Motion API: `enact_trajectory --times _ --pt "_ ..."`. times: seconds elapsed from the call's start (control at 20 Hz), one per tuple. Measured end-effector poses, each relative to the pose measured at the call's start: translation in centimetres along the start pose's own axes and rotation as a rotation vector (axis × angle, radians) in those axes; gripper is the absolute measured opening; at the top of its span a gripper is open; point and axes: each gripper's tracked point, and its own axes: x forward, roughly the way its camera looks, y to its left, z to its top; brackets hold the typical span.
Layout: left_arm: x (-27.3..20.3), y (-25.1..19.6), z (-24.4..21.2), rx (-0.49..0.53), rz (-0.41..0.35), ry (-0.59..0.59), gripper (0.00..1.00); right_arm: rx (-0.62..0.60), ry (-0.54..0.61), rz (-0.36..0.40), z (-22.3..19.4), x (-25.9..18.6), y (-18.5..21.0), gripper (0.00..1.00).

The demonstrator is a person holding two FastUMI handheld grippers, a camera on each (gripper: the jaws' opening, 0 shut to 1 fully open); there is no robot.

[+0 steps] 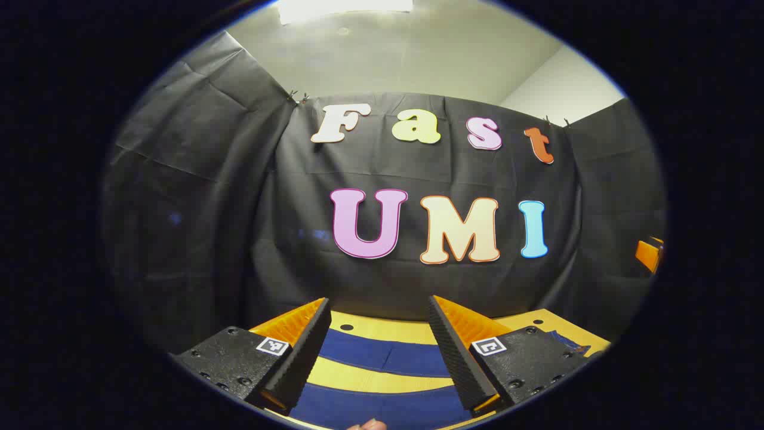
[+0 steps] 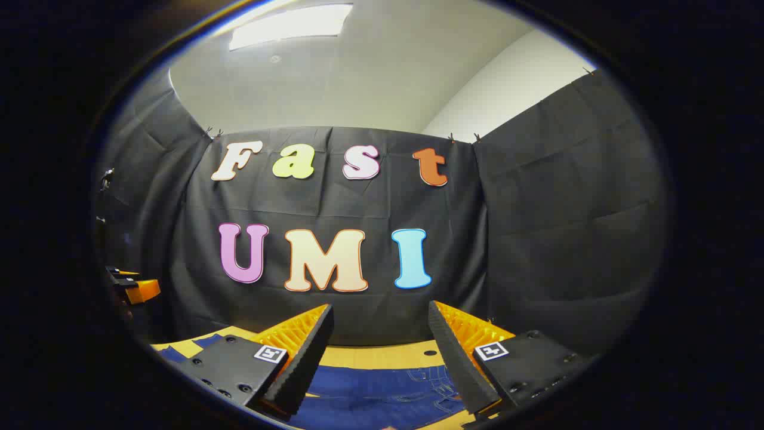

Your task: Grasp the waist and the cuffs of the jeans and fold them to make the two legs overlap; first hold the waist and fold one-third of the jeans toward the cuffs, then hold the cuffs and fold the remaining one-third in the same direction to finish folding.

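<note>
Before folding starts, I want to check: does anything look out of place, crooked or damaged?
Nothing stands out. The jeans lie flat on the table, legs apart. The left gripper and the right gripper are open above them.

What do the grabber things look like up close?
Each gripper, left and right, has two wedge-shaped fingers with ribbed inner faces. Behind them sit black bumpy blocks with screws, each wearing a little square black-and-white marker sticker.
</note>
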Motion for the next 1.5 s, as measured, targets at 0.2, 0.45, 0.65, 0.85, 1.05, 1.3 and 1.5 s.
enact_trajectory --times 0.2,0.45,0.65,0.85,1.05,1.3,1.5 --pt "0.0 -0.3 0.0 0.024 0.011 0.002 0.93 -0.007 0.004 -0.01 0.1 0.6 -1.0 0.96" --pt "0.1 -0.4 -0.1 0.037 0.012 0.003 0.93 0.004 -0.006 -0.011 0.4 1.2 -1.4 0.98" --pt "0.1 -0.1 -0.4 0.06 0.019 0.011 0.95 -0.002 0.0 0.004 -0.4 1.8 -0.8 0.98" --pt "-0.2 0.1 -1.6 0.08 0.005 0.028 0.93 0.018 0.019 0.025 -1.2 2.1 0.9 0.96" --pt "-1.5 0.9 -5.3 0.198 -0.043 0.113 0.96 0.024 0.056 0.059 -2.8 2.3 2.7 0.96" --pt "-4.2 3.4 -12.3 0.489 -0.128 0.272 0.98 0.044 0.108 0.074 -5.2 1.8 4.6 0.98" --pt "-7.5 5.8 -18.7 0.662 -0.218 0.413 0.95 0.076 0.202 0.07 -9.0 0.8 6.4 0.98"
